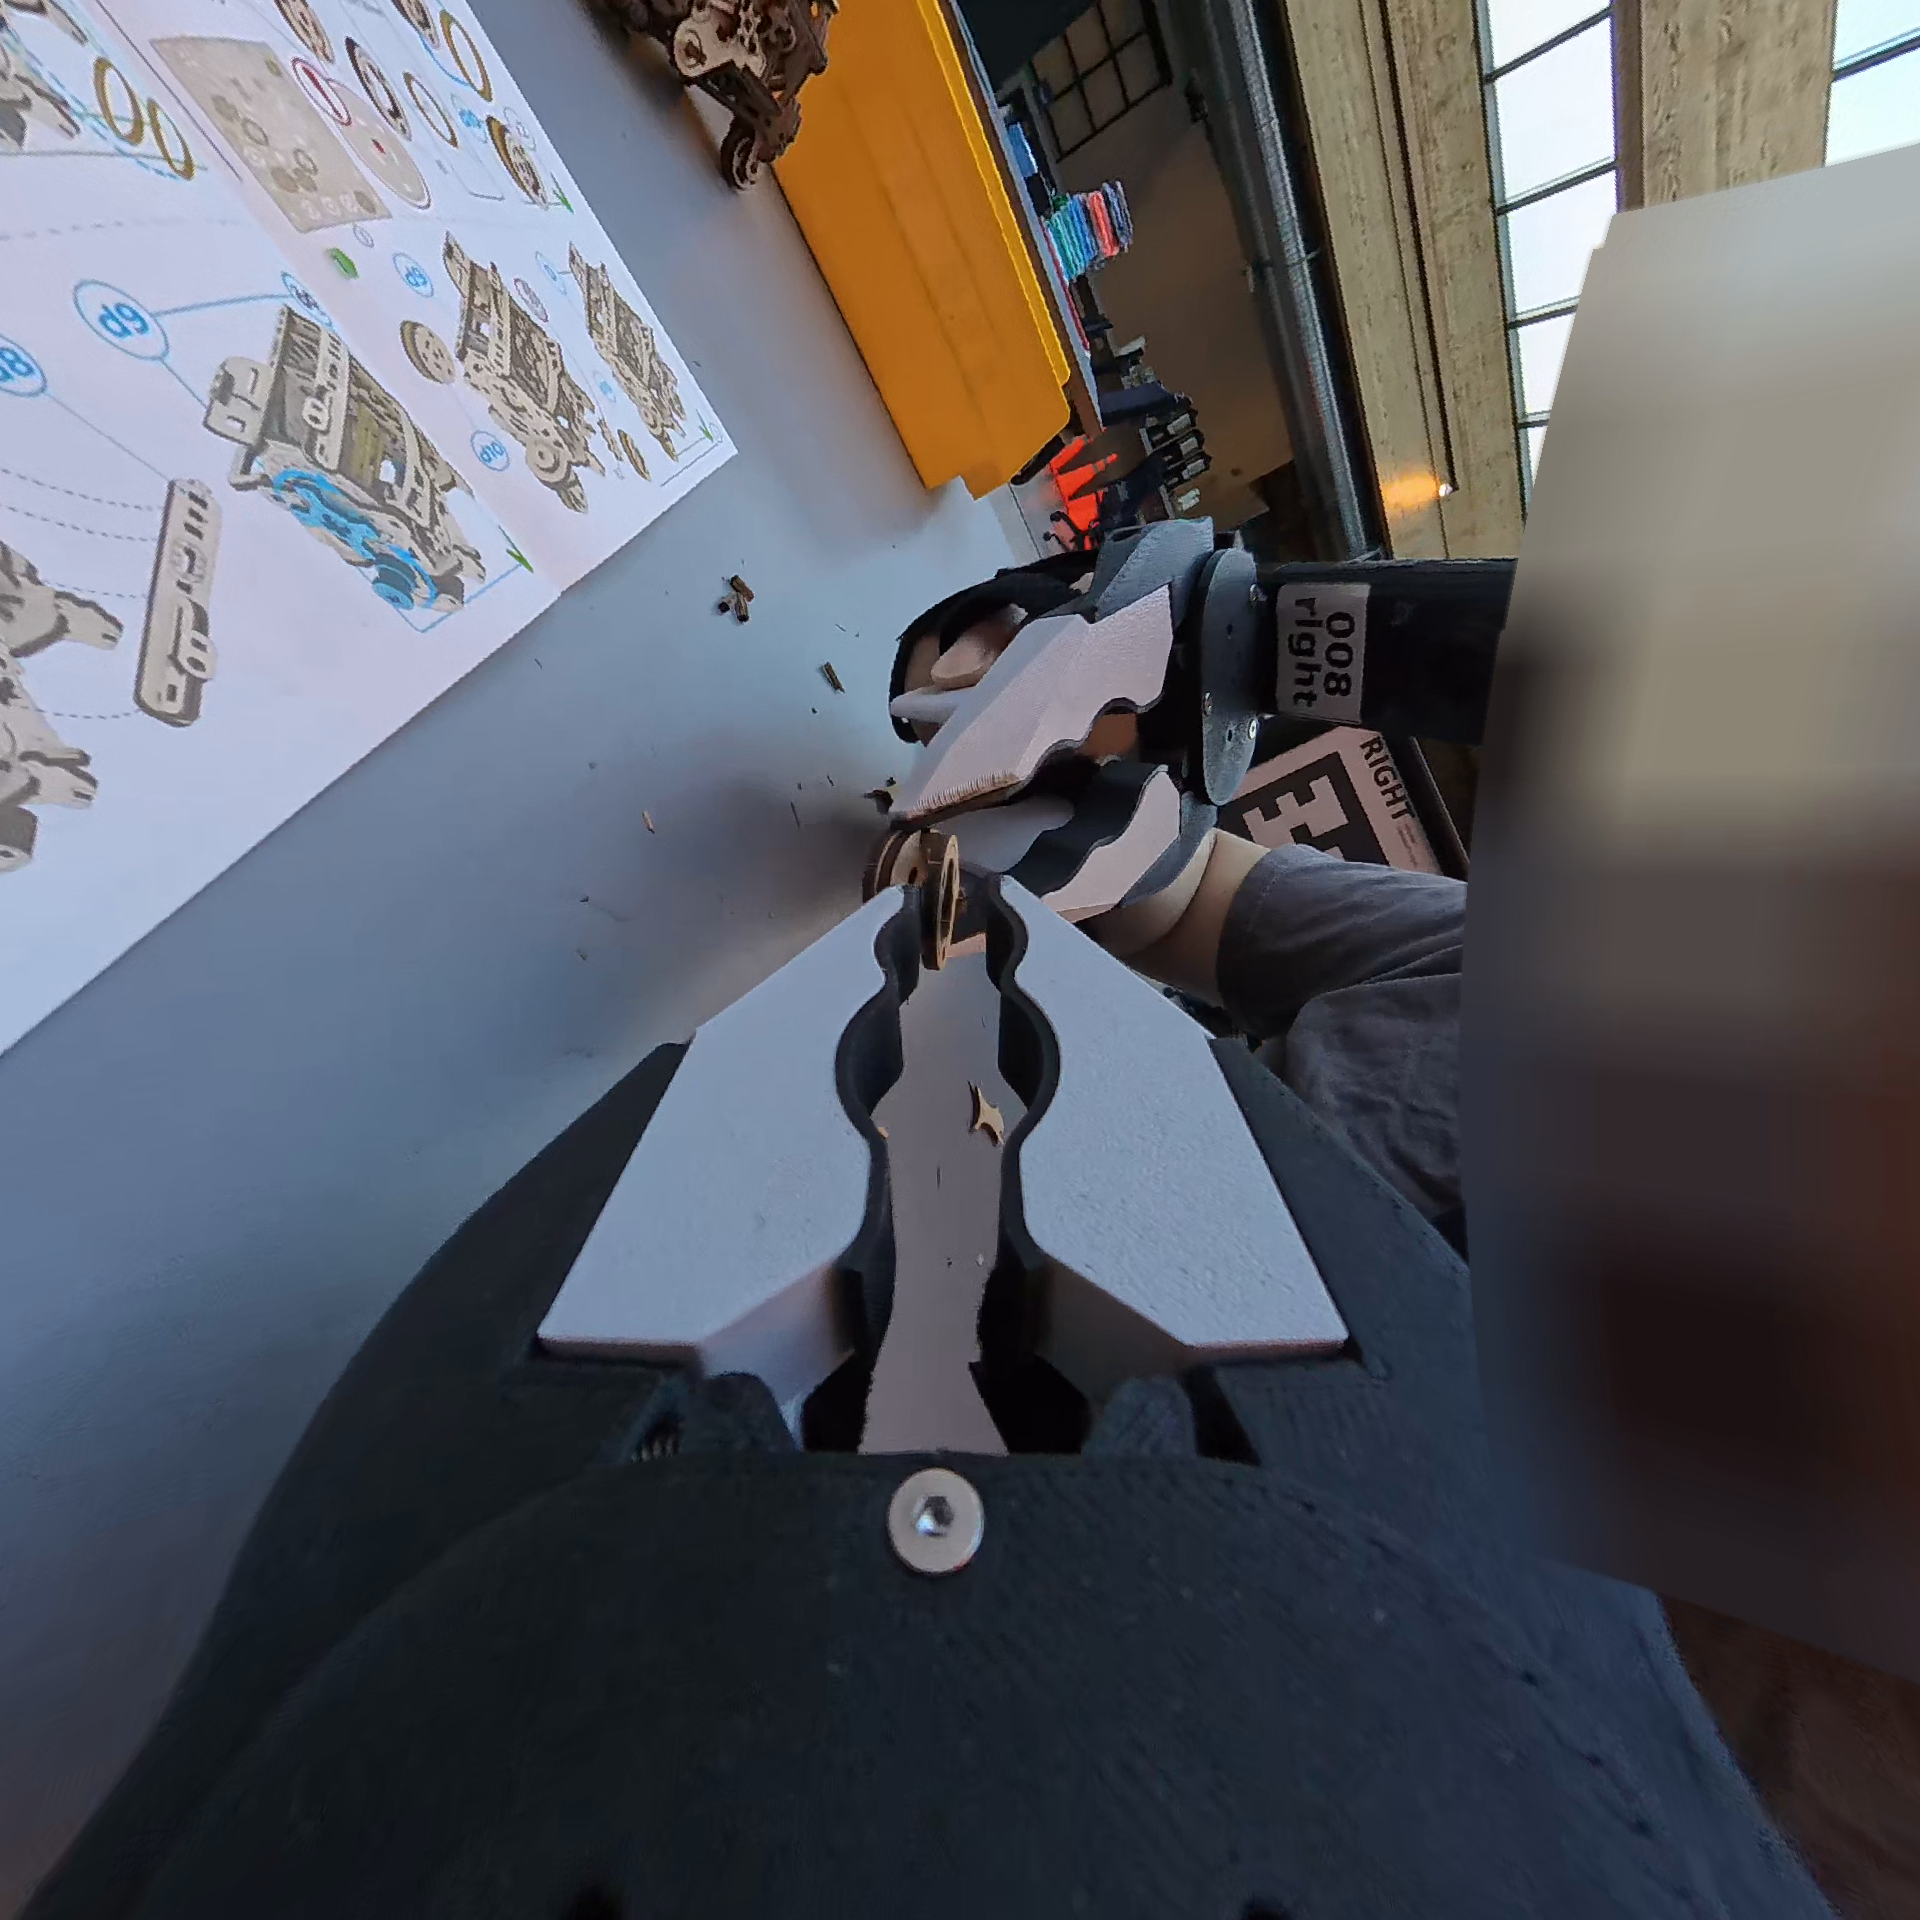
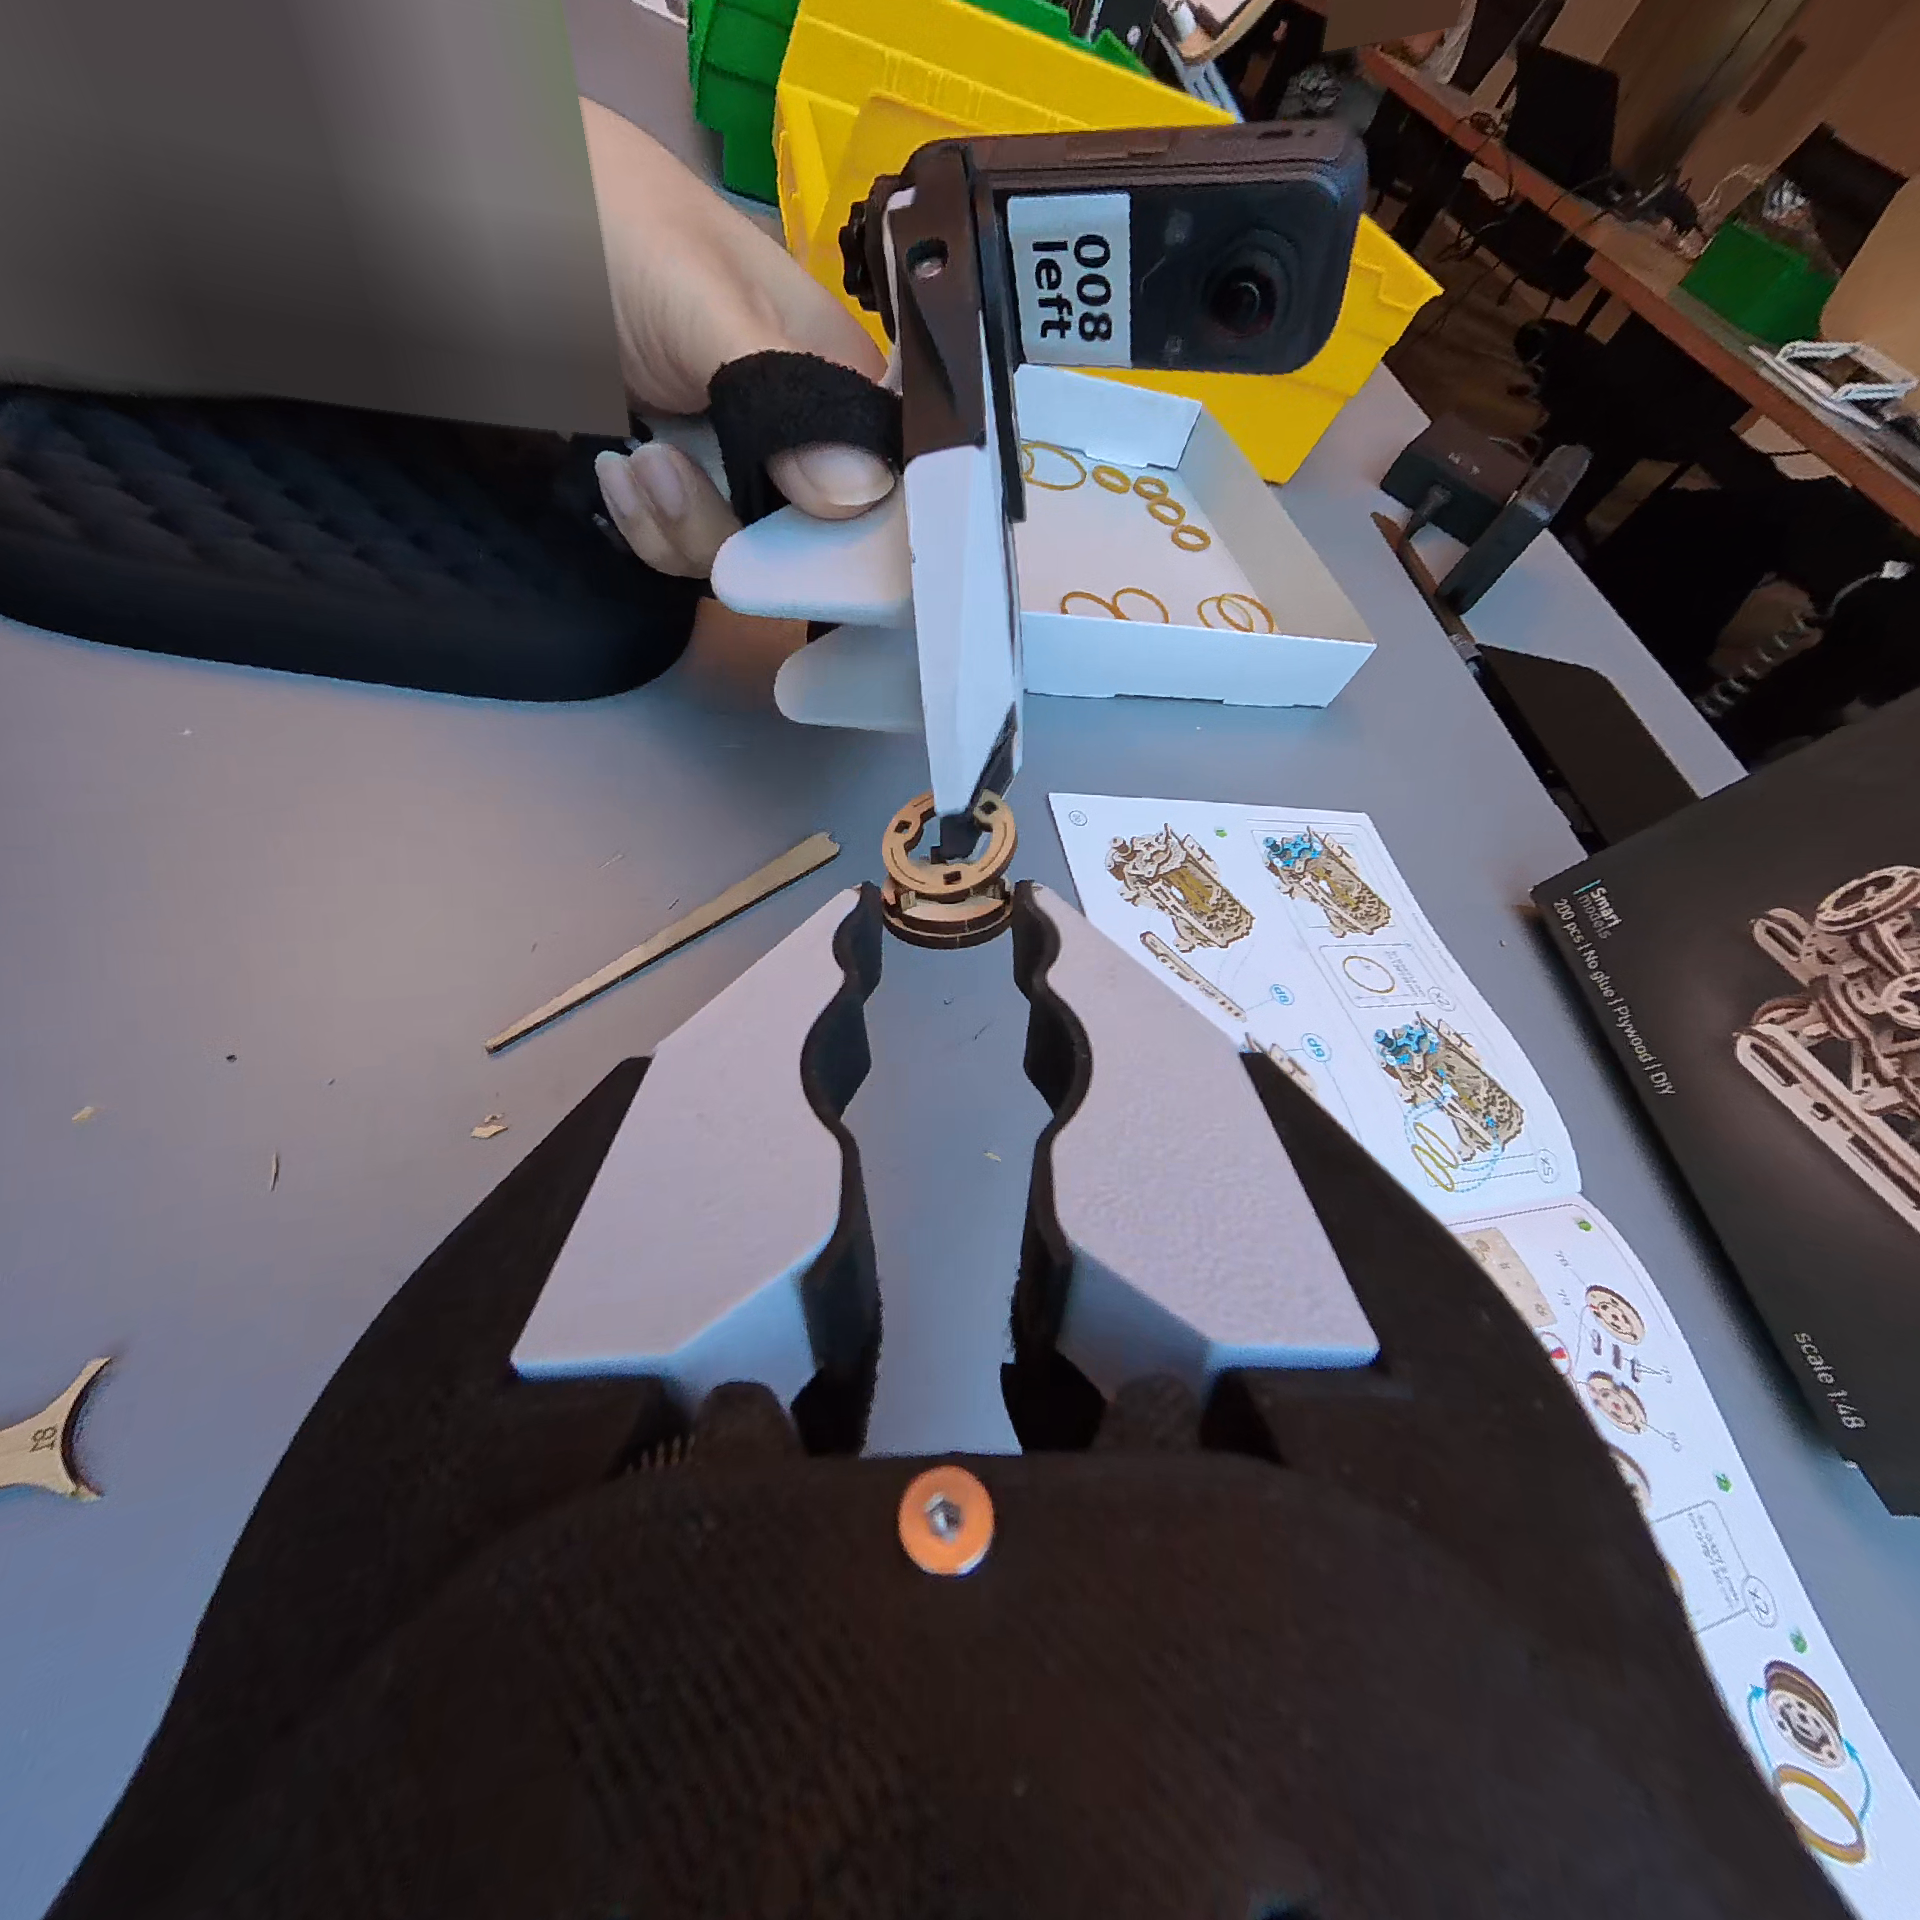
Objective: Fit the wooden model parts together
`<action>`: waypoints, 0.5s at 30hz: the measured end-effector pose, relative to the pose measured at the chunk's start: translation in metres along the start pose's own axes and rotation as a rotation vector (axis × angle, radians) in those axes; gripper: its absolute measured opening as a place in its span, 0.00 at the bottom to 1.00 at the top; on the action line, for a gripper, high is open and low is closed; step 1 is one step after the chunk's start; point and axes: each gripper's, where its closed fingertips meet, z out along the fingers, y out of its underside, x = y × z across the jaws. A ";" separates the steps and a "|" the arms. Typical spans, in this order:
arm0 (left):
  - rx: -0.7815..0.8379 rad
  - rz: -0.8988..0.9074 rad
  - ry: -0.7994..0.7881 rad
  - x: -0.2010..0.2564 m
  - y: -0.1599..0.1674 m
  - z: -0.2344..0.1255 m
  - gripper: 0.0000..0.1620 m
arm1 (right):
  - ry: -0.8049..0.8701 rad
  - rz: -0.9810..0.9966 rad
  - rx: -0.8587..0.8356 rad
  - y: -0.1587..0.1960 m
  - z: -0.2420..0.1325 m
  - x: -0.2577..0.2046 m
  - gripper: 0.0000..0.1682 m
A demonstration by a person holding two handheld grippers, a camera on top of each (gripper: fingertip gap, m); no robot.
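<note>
A small round wooden wheel stack sits between the tips of my right gripper, which is shut on it just above the grey table. A flat wooden ring disc lies on top of the stack. My left gripper comes down from above and is shut on the disc's far rim. In the left wrist view the disc shows edge-on between the tips of my left gripper. There my right gripper comes in from the right and holds the stack against the disc.
An instruction sheet lies to the right, also in the left wrist view. Behind stand a white tray of rubber rings and a yellow bin. A wooden strip lies left, a black box right, a part-built model far off.
</note>
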 end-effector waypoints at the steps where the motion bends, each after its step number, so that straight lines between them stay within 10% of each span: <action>1: 0.011 0.012 -0.006 0.000 -0.002 0.000 0.05 | 0.006 0.008 0.014 -0.002 -0.001 0.001 0.14; 15: 0.111 0.133 -0.097 0.023 -0.015 -0.002 0.13 | -0.114 0.346 0.264 -0.021 -0.003 0.007 0.14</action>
